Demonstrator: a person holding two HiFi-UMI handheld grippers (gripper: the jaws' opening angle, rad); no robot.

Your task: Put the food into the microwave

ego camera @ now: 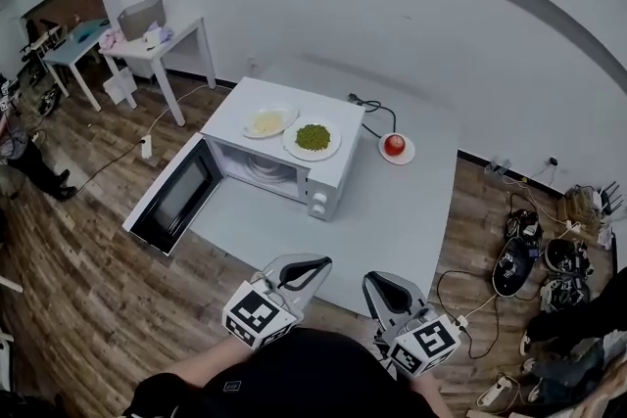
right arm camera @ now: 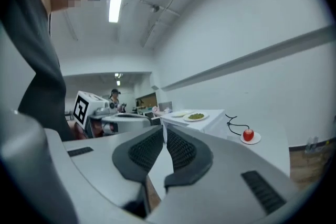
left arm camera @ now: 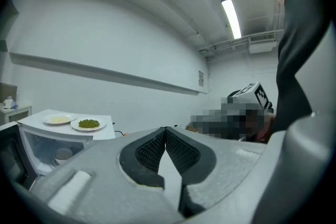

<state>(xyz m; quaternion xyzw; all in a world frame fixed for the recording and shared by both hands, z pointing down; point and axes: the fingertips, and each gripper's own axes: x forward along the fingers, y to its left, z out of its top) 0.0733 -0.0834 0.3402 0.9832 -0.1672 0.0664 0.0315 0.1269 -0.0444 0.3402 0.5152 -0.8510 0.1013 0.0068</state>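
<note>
A white microwave [ego camera: 284, 162] stands on a grey mat [ego camera: 411, 210], its door [ego camera: 176, 201] swung open to the left. On its top sit a plate of green food [ego camera: 313, 137] and a plate of pale yellow food [ego camera: 267, 122]. To the right, a red tomato on a small plate [ego camera: 395, 146] rests on the mat. My left gripper [ego camera: 315, 265] and right gripper [ego camera: 380, 283] hover at the mat's near edge, well short of the microwave. Both are shut with nothing between the jaws. The left gripper view shows both plates [left arm camera: 88, 124]; the right gripper view shows the tomato [right arm camera: 248, 135].
A black cable [ego camera: 372, 113] runs over the mat behind the microwave. White tables [ego camera: 157, 44] stand at the back left. Shoes and cords [ego camera: 534, 259] lie on the wooden floor at the right. A person [ego camera: 15, 142] stands at the far left edge.
</note>
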